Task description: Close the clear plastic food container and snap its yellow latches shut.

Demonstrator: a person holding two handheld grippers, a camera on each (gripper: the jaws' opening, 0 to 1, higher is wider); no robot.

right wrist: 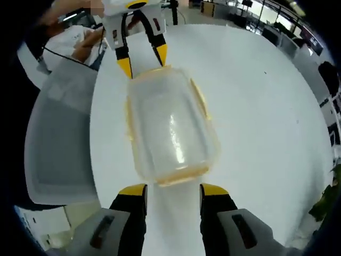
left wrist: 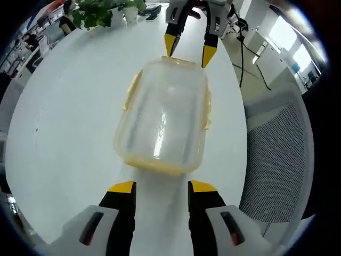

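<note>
In the left gripper view the left gripper (left wrist: 160, 188) stands with jaws apart and holds nothing, just short of the near end of the clear food container (left wrist: 162, 120) on the white table (left wrist: 64, 106). The container's long axis runs straight away to the right gripper (left wrist: 188, 49) at its far end, jaws spread.

In the right gripper view the lid sits on, yellow latches (right wrist: 200, 98) along the sides

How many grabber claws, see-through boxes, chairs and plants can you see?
Two-jaw grippers with yellow tips: 2, left gripper and right gripper
Clear plastic food containers with yellow latches: 1
Grey mesh office chairs: 1
Green leafy potted plants: 1
Total: 5
</note>
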